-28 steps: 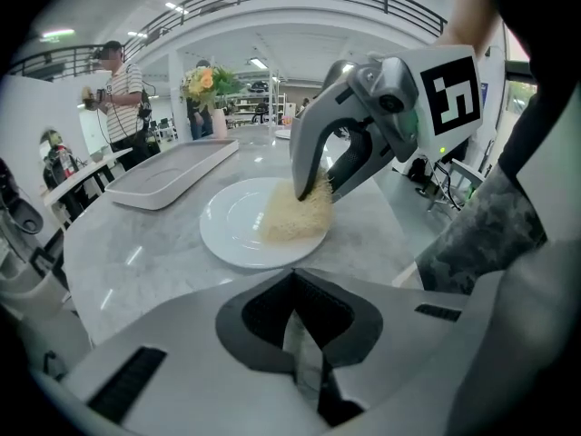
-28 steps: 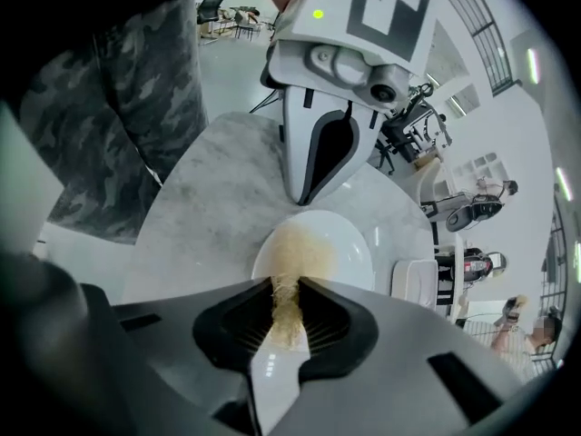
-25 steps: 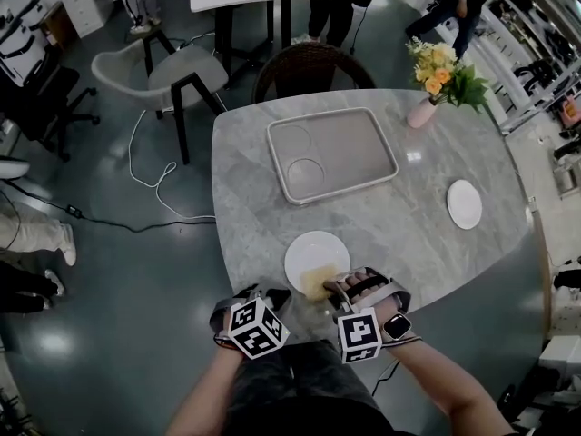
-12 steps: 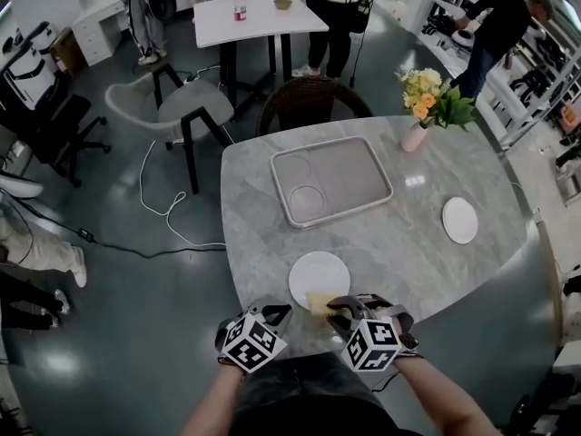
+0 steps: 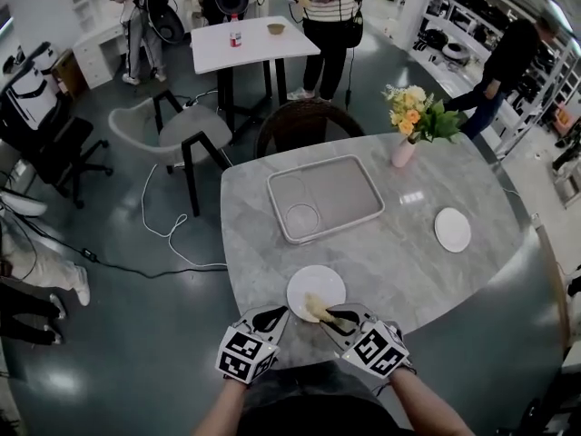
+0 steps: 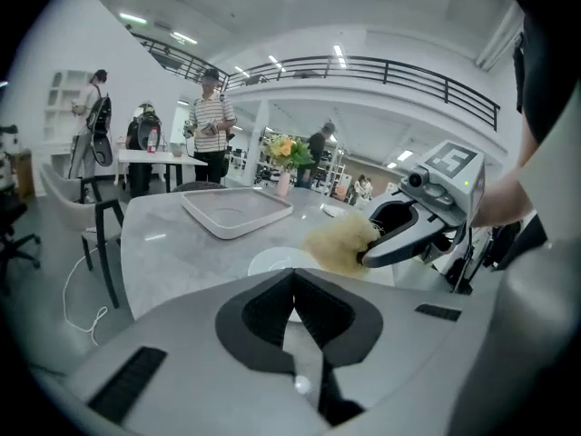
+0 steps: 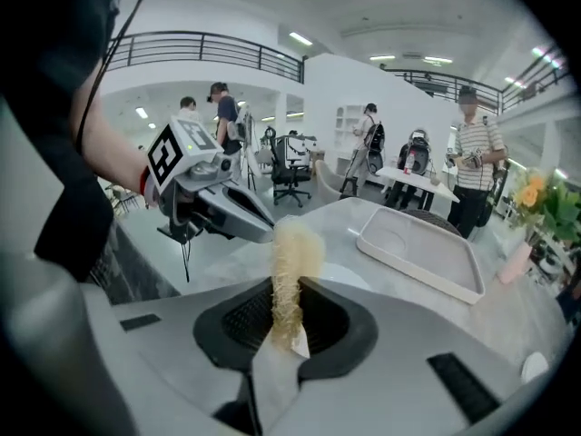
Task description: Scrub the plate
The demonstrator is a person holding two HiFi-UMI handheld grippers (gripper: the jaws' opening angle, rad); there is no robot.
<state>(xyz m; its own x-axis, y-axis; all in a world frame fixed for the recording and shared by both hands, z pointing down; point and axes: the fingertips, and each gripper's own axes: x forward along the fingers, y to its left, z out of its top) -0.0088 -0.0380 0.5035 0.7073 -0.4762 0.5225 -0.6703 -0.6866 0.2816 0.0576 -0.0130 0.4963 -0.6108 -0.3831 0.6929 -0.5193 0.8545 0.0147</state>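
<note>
Beyond the plate (image 5: 309, 282) and clamped scrubber (image 5: 317, 309) lies a tray (image 5: 347, 187).

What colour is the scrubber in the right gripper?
Pale yellow fibrous scrub pad; clearest in right gripper view.

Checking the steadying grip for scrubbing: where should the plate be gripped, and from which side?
Its thin near-left rim, approached low from the person's side. The plate lies flat on the table, so only the rim gives the jaws a pinch, and the right gripper holds its scrubber over the near-right part. The left gripper seems shut there.
</note>
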